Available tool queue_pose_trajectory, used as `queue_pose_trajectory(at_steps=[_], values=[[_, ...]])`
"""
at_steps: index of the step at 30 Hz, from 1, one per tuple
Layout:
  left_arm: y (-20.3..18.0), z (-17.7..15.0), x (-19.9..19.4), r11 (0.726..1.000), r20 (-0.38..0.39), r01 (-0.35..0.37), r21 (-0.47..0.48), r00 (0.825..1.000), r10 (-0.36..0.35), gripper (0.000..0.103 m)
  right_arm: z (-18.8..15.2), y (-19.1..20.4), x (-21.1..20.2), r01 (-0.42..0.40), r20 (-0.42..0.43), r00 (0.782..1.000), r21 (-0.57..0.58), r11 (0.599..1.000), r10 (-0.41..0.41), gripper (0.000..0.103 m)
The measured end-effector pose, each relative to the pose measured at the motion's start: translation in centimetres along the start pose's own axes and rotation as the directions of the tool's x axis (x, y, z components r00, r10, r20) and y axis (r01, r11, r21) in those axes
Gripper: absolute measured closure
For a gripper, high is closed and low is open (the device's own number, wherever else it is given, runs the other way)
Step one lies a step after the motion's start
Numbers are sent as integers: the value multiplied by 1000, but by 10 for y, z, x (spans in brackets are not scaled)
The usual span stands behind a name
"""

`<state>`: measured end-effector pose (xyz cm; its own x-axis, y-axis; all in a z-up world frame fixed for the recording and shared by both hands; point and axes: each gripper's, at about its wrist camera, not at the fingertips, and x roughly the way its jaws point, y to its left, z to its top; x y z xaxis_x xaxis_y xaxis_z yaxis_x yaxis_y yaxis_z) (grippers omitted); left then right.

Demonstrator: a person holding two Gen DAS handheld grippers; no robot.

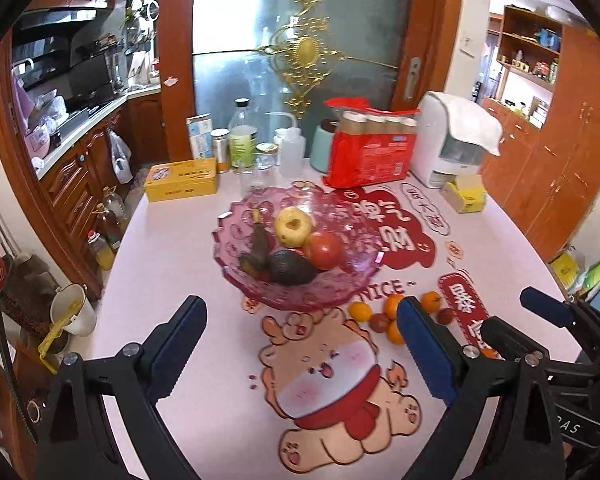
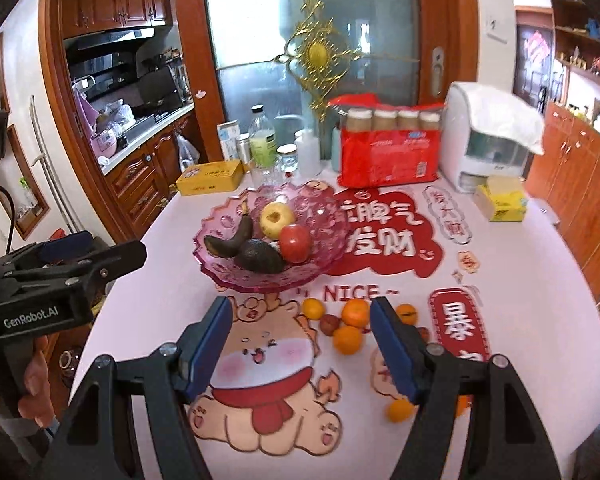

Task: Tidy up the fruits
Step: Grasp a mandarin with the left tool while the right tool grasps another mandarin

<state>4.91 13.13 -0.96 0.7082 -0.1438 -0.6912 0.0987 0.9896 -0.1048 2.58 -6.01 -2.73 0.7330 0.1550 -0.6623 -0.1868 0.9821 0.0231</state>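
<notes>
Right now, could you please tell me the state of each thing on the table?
Left hand-held gripper: open, empty.
Right hand-held gripper: open, empty.
Pink bowl: upright, holding fruit.
Tangerines: loose on the table, outside the bowl.
Clear bottle: upright, capped.

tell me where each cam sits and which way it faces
Left wrist: sits on the left gripper, looks down across the table at the bowl; own open fingers show, and the right gripper at its right edge.
Right wrist: sits on the right gripper, faces the same way; own open fingers, plus the left gripper and a hand at its left.
Shared: bowl, oranges, red pack.
</notes>
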Motion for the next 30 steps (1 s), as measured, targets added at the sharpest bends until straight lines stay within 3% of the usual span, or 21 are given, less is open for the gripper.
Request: queue_pose_trajectory(at_steps=[8, 15, 22, 30], values=[[-67, -13, 7, 995, -16, 79, 54, 997, -79, 8, -26, -48, -38, 85, 42, 995, 18, 996, -86, 31], [-123, -33, 36, 989, -89, 122, 86, 989, -115, 8, -56, -116, -40, 157, -15, 988, 79, 984, -156, 31], [-163, -56, 75, 991, -156, 110, 79, 983, -96, 8, -80, -165, -22, 164, -92, 983, 84, 983, -156, 31], [-192, -100, 127, 992, -245, 111, 57, 965, -93, 8, -110, -193, 29, 102, -201, 975, 32, 994, -94, 32]])
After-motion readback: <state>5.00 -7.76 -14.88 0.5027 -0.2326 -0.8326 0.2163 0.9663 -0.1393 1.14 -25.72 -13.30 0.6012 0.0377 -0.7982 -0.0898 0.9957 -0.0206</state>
